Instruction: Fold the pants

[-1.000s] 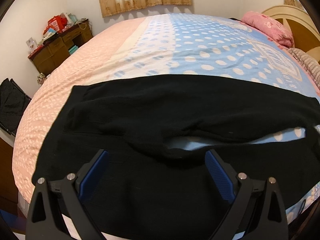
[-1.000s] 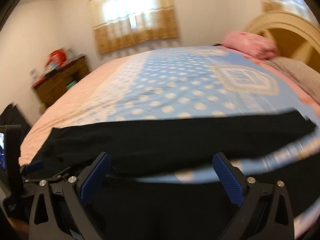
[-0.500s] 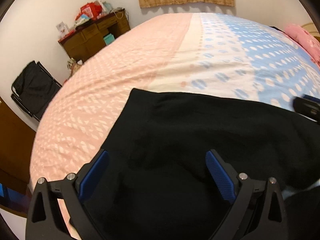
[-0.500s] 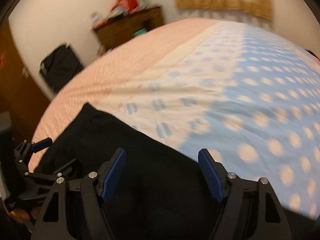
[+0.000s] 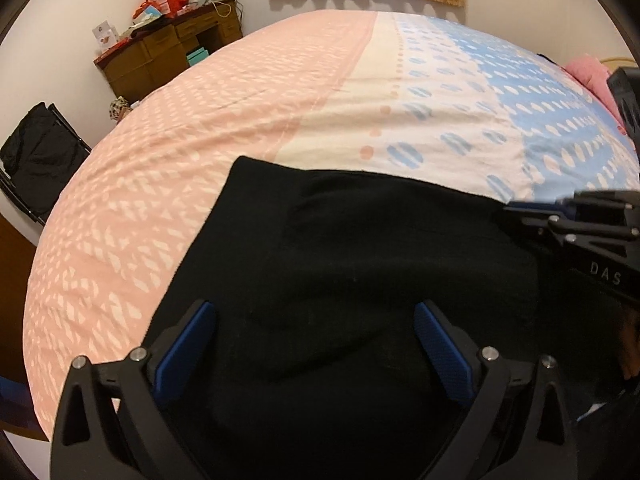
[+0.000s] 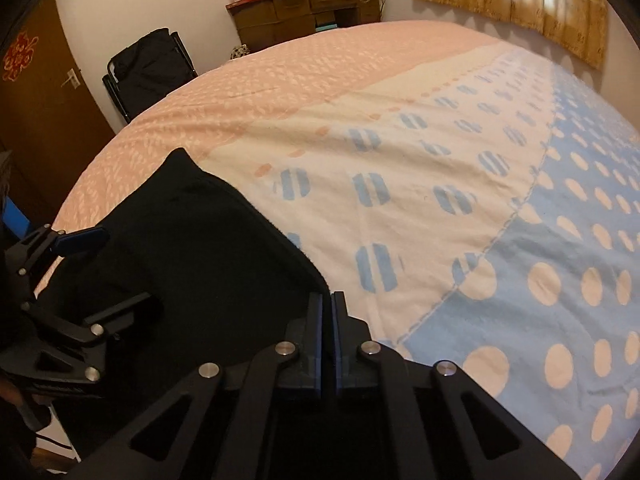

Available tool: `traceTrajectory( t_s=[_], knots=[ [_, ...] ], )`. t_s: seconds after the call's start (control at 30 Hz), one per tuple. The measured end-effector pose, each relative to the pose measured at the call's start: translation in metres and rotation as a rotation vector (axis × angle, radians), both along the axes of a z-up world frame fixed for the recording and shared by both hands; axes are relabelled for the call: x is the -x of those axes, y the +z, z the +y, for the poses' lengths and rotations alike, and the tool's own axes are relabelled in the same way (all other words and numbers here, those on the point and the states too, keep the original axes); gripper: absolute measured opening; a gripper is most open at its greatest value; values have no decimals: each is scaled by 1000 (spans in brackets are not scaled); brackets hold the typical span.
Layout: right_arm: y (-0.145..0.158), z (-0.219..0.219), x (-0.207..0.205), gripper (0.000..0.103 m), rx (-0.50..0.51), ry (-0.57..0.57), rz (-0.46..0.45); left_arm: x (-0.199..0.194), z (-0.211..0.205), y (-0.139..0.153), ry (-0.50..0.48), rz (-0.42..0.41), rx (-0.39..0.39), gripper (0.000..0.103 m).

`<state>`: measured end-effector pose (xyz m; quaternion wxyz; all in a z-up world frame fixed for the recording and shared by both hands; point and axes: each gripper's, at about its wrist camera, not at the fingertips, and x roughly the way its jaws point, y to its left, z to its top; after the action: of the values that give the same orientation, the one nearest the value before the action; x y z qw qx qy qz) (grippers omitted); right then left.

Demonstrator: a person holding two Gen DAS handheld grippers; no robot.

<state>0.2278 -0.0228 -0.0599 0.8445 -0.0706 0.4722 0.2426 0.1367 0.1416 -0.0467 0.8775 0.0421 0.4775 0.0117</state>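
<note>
Black pants [image 5: 360,264] lie flat on the bed near its front edge, waist end toward the pink side. My left gripper [image 5: 316,340] is open, its blue pads spread just above the dark cloth. My right gripper [image 6: 328,300] is shut on the far edge of the pants [image 6: 192,248], right where the cloth meets the cream sheet. The right gripper also shows at the right edge of the left wrist view [image 5: 536,212]. The left gripper shows at the left of the right wrist view [image 6: 80,240].
The bed [image 5: 240,112] has a pink, cream and blue dotted cover. A wooden dresser [image 5: 168,56] with clutter stands at the far wall. A black folding chair [image 5: 36,152] stands by the left wall. A pink pillow [image 5: 596,76] lies far right.
Both grippers swung left toward the waist end of the pants. My right gripper went from open to shut on the pants' edge. The left gripper stayed open.
</note>
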Motion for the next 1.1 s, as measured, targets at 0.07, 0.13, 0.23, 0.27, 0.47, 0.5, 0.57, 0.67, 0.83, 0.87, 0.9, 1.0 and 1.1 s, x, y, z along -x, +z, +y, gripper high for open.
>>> traceTrajectory(
  t_s=[0.07,0.13,0.23,0.27,0.47,0.5,0.57,0.67,0.83,0.87,0.9,1.0,1.1],
  knots=[
    [15,3,13,3,-13,-3,-48,0,6,4,6,3,31,102],
    [32,4,29,3,-32,8,-95,4,12,9,8,4,63,102],
    [56,14,64,3,-22,48,-178,19,25,22,11,-20,98,102],
    [57,21,73,3,-12,60,-199,24,29,29,10,-33,109,102],
    [48,47,144,3,59,94,-315,43,41,65,-8,-100,162,102],
    [43,54,156,3,78,93,-337,43,41,68,-7,-105,170,102],
    [38,60,174,3,72,75,-363,42,40,74,-5,-104,206,102],
    [29,69,202,3,115,50,-454,41,36,71,-19,-78,268,102],
    [16,79,236,3,157,40,-532,29,27,44,2,14,339,102],
    [16,79,239,3,156,39,-537,28,28,39,14,25,346,102],
    [15,78,242,3,150,36,-537,29,28,34,29,29,347,102],
    [16,73,248,3,139,18,-534,39,36,29,68,8,333,92],
    [20,68,250,3,121,6,-530,49,49,29,84,-8,349,66]
  ],
)
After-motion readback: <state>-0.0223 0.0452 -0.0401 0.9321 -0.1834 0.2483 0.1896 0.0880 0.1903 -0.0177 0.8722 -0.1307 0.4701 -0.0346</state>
